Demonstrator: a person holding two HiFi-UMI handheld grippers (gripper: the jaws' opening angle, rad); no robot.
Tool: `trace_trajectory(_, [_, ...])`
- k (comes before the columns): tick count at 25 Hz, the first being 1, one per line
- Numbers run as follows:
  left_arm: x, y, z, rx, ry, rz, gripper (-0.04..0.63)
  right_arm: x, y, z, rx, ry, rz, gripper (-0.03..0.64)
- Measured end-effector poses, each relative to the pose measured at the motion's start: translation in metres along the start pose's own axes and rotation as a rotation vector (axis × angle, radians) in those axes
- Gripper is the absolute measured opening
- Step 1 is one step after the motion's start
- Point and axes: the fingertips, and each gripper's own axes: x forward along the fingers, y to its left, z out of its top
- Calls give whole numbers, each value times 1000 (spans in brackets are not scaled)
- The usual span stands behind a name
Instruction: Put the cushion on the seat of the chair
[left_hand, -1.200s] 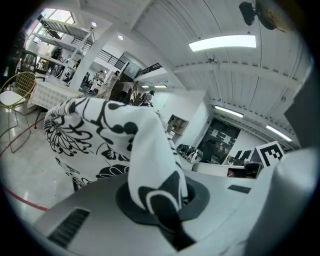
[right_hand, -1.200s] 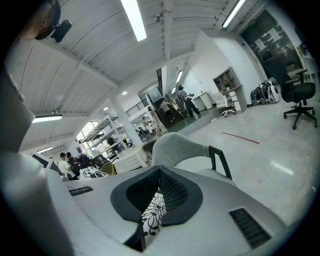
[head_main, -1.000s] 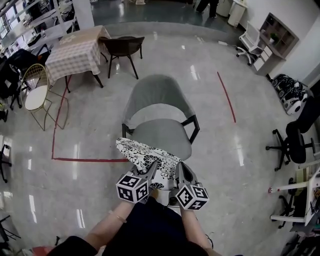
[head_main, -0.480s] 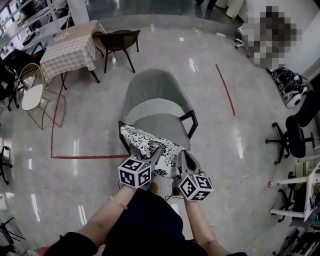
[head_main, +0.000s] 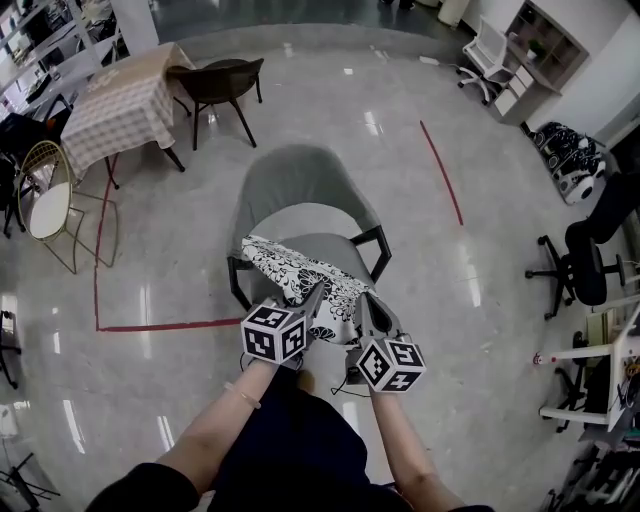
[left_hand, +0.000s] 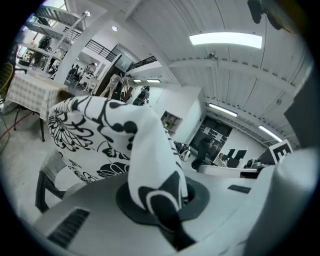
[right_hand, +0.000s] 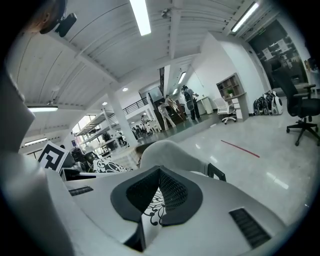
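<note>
My left gripper (left_hand: 165, 212) is clamped shut on a bunched fold of the black-and-white cushion (head_main: 296, 282); my right gripper (right_hand: 156, 200) pinches its edge as tightly, with only a sliver of print showing. The head view alone shows the cushion over the front of the grey chair (head_main: 300, 180) seat; its near edge is hidden behind my grippers, and I cannot tell whether it rests there.

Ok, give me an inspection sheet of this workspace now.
Surface: glossy floor, red tape line.
Job's things: patterned cushion held over the front of the seat of the grey chair, not yet laid down.
Clutter: nothing seen on the seat.
Tools: left tool and right tool both shut on the cushion's near edge.
Cables: nothing seen.
Surroundings: checked table, dark chair, wire chair, office chair.
</note>
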Motion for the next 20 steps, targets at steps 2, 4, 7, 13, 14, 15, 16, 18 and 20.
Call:
trace_trajectory(2, [11, 6, 4, -9, 3, -1, 31, 10, -3, 5, -8, 2, -4, -9])
trace_trajectory(4, [22, 13, 10, -18, 1, -3, 31, 22, -6, 10, -18, 4, -6, -9])
trace_trajectory(7, [37, 24, 20, -31, -7, -5, 31, 39, -11, 15, -28, 8, -14, -9])
trace_trajectory(13, [66, 46, 34, -35, -9, -5, 31, 65, -23, 20, -33, 18, -42, -9])
trace_trajectory(14, [70, 50, 35, -33, -9, -4, 31, 69, -25, 21, -34, 21, -45, -9])
trace_trajectory(15, [75, 53, 36, -32, -11, -4, 31, 72, -27, 21, -35, 24, -49, -9])
trace_trajectory(16, [81, 55, 38, -32, -12, -4, 31, 75, -29, 21, -35, 27, -53, -9])
trace_trajectory(18, [90, 59, 42, -28, -15, -6, 31, 80, -32, 20, -35, 33, -60, -9])
trace_trajectory(20, [99, 62, 46, -23, -19, -11, 31, 85, -34, 19, -34, 36, -65, -9])
